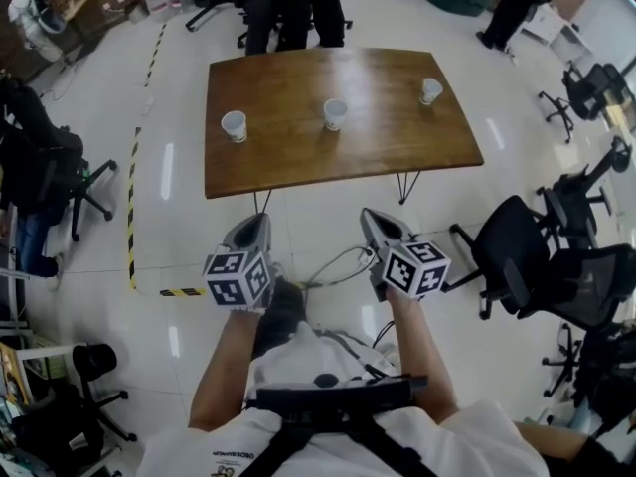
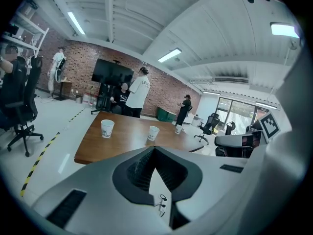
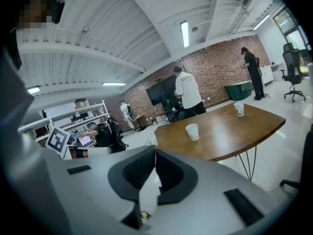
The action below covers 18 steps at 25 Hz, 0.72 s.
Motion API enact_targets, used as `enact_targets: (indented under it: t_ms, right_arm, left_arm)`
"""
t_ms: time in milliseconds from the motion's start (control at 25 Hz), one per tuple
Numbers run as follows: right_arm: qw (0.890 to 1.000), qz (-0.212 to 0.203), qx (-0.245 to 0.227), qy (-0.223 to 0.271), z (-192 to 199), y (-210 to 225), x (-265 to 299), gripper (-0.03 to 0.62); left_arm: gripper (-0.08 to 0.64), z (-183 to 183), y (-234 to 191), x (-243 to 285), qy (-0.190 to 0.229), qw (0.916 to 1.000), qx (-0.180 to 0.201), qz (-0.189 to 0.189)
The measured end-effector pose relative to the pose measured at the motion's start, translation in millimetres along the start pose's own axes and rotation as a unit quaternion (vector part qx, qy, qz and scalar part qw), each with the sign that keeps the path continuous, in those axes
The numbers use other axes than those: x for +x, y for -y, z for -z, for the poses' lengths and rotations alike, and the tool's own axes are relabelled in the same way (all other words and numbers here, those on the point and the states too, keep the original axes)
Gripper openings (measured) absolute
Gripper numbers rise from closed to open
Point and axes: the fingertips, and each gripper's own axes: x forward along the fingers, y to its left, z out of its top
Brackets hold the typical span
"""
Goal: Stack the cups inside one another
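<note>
Three white paper cups stand apart on the brown wooden table point(image 1: 298, 162): one at the left point(image 1: 235, 125), one in the middle point(image 1: 336, 113), one at the far right point(image 1: 430, 90). My left gripper point(image 1: 260, 219) and right gripper point(image 1: 370, 214) hover side by side over the floor, short of the table's near edge, both pointing at it. In the left gripper view the jaws of the left gripper point(image 2: 155, 148) meet at their tips with nothing held, and the cups point(image 2: 107, 128) lie well ahead. The right gripper point(image 3: 155, 150) also has its tips together and empty, with a cup point(image 3: 192, 131) far beyond.
Black office chairs point(image 1: 517, 256) stand right of the table, another chair point(image 1: 60, 167) at the left. People point(image 1: 298, 8) stand behind the table's far edge. Yellow-black tape point(image 1: 130, 217) marks the floor at the left. A cable point(image 1: 338, 266) lies between the grippers.
</note>
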Motion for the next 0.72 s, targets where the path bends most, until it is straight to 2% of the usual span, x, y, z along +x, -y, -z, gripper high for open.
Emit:
enact_targets:
  t_ms: [320,560,720]
  right_arm:
    - [0.999,-0.016,-0.026,-0.02,-37,-11,97,0.032]
    - [0.999,-0.019,-0.039,-0.031,-52,-23,163,0.088]
    - [0.998,-0.019,-0.045,-0.036,-59,-31,196,0.094]
  left_arm:
    - [0.0,-45,-57,46,0.003,0.9999,-0.009,-0.009]
    - [0.0,-70,-96,75,-0.003,1.0,-0.006,-0.004]
    - [0.0,-79,-117,89,-0.01,0.9999,-0.004,0.002]
